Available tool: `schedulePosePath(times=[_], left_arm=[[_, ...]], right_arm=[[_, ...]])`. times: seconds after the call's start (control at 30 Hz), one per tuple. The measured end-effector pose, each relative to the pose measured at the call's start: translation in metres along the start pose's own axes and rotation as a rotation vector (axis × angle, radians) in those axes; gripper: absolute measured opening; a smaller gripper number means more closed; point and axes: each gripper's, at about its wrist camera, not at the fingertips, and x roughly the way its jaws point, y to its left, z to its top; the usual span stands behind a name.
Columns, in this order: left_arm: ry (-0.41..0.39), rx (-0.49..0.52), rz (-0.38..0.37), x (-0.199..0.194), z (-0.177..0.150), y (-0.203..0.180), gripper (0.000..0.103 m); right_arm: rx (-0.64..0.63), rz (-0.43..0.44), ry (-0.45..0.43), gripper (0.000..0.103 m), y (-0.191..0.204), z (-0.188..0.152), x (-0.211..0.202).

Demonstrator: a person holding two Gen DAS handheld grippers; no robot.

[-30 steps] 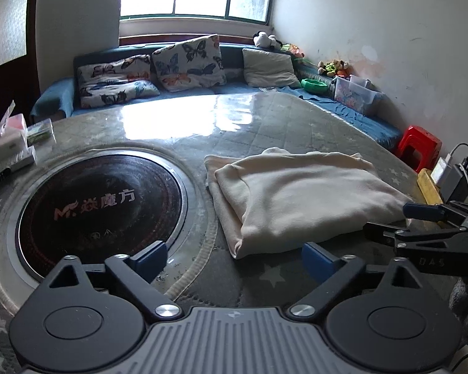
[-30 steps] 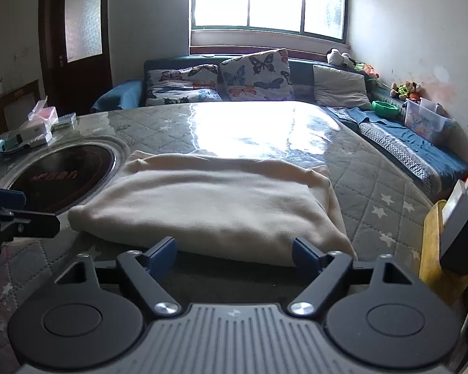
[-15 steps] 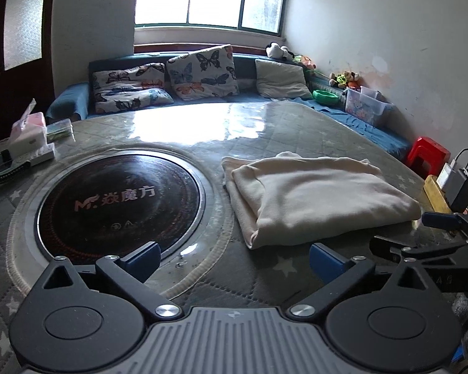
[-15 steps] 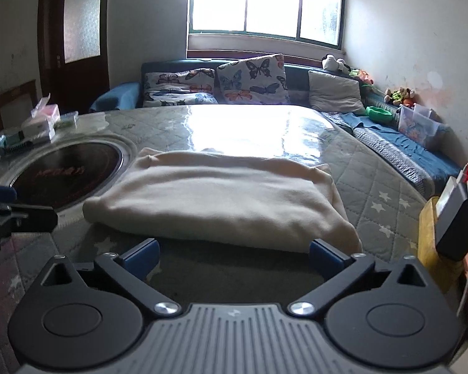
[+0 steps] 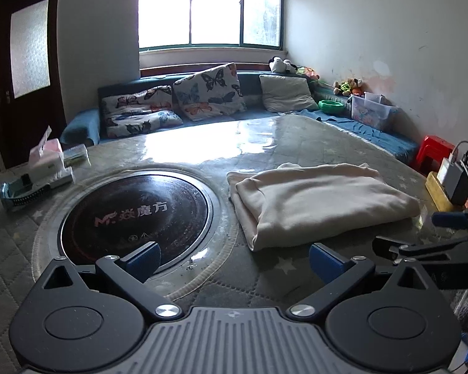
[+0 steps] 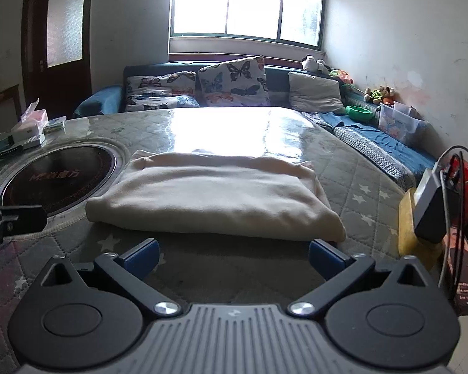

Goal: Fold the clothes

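Cream garment [image 6: 213, 198] is lying folded on the counter [image 6: 352, 168], at twelve o'clock of both hand-held grippers [image 6: 232, 254] [image 5: 232, 260], which are standing open, empty, having backed off; folding looks finished.

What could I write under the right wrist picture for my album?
Open right gripper before a folded cream garment on the quilted table, empty.

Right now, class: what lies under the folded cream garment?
The folded cream garment rests on the star-patterned quilted table cover under clear film. Anything beneath the cloth itself is hidden.
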Motion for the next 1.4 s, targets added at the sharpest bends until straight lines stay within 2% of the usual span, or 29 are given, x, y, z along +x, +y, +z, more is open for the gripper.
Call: schedulePosePath(times=[0.13,0.27,0.57,0.93,1.4], left_arm=[[-0.005,0.015,0.026,-0.006,-0.002,-0.006,0.103],[0.0,-0.016,0.013,-0.01,-0.004,-0.005,0.103],[0.008,0.027,0.029,-0.014,-0.011,-0.017,0.103],[0.009,0.031,0.038,-0.018,-0.015,-0.018,0.103],[0.021,0.026,0.006,-0.019,-0.018,-0.022,0.103]], right_arm=[[0.029,-0.017,-0.003,0.103,-0.003,0.001,-0.004],[0.056,-0.026,-0.001,0.103,-0.008,0.0,-0.007],[0.064,-0.027,-0.003,0.103,-0.008,-0.002,-0.013],[0.076,-0.03,0.001,0.103,-0.009,-0.006,-0.014],[0.075,-0.029,-0.004,0.103,-0.009,-0.006,-0.019]])
